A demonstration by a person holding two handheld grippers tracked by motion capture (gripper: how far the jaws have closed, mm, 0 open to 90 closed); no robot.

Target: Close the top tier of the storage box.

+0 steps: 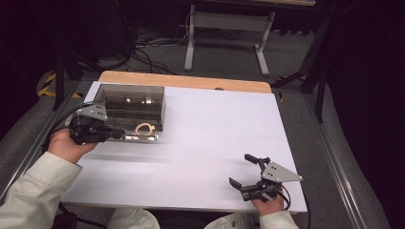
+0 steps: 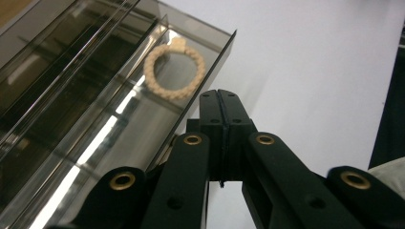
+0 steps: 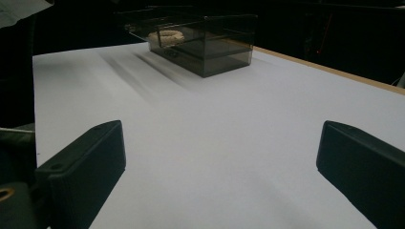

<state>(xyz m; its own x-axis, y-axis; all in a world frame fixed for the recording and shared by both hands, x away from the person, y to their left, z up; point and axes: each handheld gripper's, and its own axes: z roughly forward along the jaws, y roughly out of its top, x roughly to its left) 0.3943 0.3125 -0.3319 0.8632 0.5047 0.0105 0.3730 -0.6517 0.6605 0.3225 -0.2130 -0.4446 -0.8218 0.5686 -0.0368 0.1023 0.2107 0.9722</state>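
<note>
A smoked clear plastic box [image 1: 129, 88] with dividers stands at the far left of the white table sheet [image 1: 215, 129]. A cream braided ring [image 1: 144, 128] lies in its near compartment. My left gripper [image 1: 119, 134] sits at the box's near left edge, jaws pressed together with nothing between them. In the left gripper view the shut tips [image 2: 220, 95] rest just outside the box wall [image 2: 217, 55], short of the ring [image 2: 175, 69]. My right gripper [image 1: 240, 169] stands open near the front right edge. Its view looks across its wide jaws [image 3: 219, 138] to the box [image 3: 205, 47] and ring [image 3: 165, 36].
The wooden table edge [image 1: 191, 81] runs along the back of the sheet. Beyond it stand a white metal frame [image 1: 224, 28] and loose cables [image 1: 143, 52] on the dark floor. Bare sheet lies between the box and my right gripper.
</note>
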